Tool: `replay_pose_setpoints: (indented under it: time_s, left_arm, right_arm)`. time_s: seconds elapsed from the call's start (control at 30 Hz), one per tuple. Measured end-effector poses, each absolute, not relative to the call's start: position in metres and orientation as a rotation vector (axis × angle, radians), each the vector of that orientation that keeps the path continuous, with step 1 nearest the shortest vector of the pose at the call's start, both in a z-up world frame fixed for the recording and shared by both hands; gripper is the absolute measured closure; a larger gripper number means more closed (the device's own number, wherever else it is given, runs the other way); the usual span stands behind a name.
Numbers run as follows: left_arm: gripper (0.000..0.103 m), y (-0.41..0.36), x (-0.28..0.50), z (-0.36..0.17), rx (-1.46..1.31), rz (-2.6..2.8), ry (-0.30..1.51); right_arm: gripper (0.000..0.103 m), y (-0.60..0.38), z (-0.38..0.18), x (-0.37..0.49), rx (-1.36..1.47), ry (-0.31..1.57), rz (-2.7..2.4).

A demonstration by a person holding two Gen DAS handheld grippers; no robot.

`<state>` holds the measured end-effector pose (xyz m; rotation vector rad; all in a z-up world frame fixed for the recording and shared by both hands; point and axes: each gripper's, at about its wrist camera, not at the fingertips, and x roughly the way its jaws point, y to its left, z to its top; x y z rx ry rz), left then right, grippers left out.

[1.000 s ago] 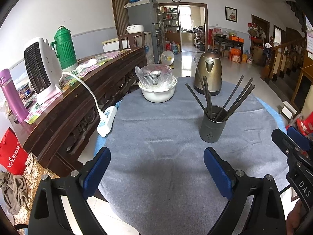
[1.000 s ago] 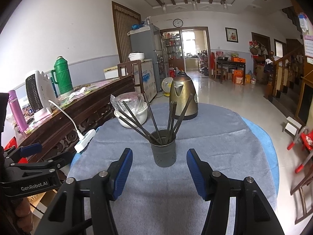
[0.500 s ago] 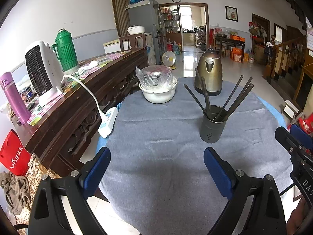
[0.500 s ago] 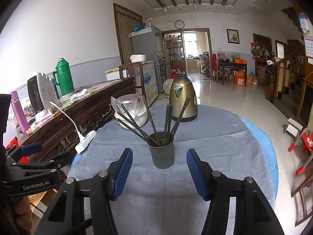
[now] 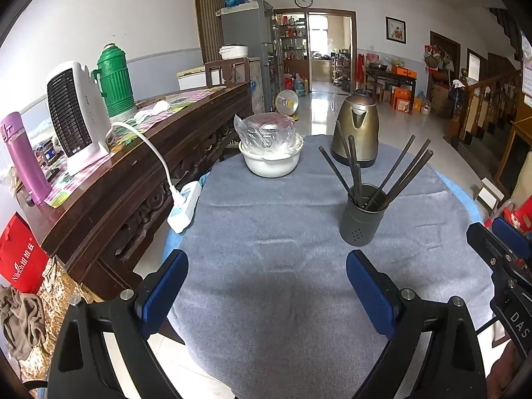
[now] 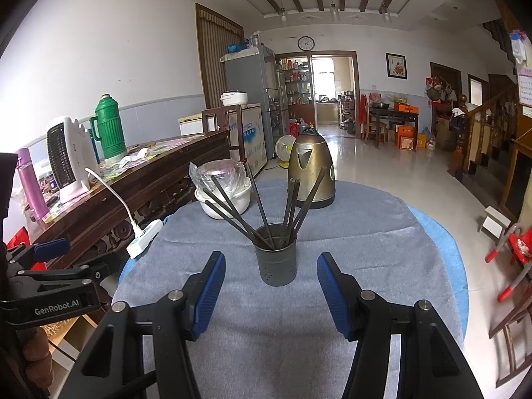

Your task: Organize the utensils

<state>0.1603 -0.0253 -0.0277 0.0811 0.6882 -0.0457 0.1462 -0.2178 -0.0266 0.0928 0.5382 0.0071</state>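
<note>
A dark grey utensil holder (image 5: 363,214) (image 6: 276,255) stands upright on the round table's grey cloth (image 5: 272,232) (image 6: 349,232). Several dark chopsticks (image 5: 402,171) (image 6: 232,211) fan out of it. My right gripper (image 6: 271,291) is open, just in front of the holder, its blue pads apart with nothing between them. My left gripper (image 5: 266,291) is open over bare cloth, left of and nearer than the holder. Each gripper shows at the edge of the other's view.
A white bowl (image 5: 271,163) (image 6: 226,199) with a plastic-wrapped dish and a brass kettle (image 5: 357,129) (image 6: 311,169) stand at the table's far side. A power strip (image 5: 184,206) lies at the left edge. A wooden sideboard (image 5: 133,173) with heater and flasks runs along the left.
</note>
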Motion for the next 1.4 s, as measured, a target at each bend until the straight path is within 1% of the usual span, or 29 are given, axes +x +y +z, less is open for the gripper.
replay_pose_setpoints:
  time_s: [0.73,1.4]
  left_arm:
    - [0.007,-0.016,0.136,-0.017,0.057,-0.062,0.656]
    - [0.007,-0.018,0.098,0.006,0.074,-0.066,0.576]
  right_arm:
    - [0.042,-0.205,-0.013,0.12,0.074,0.499,-0.001]
    - [0.042,-0.209,0.005,0.082,0.075,0.433,-0.01]
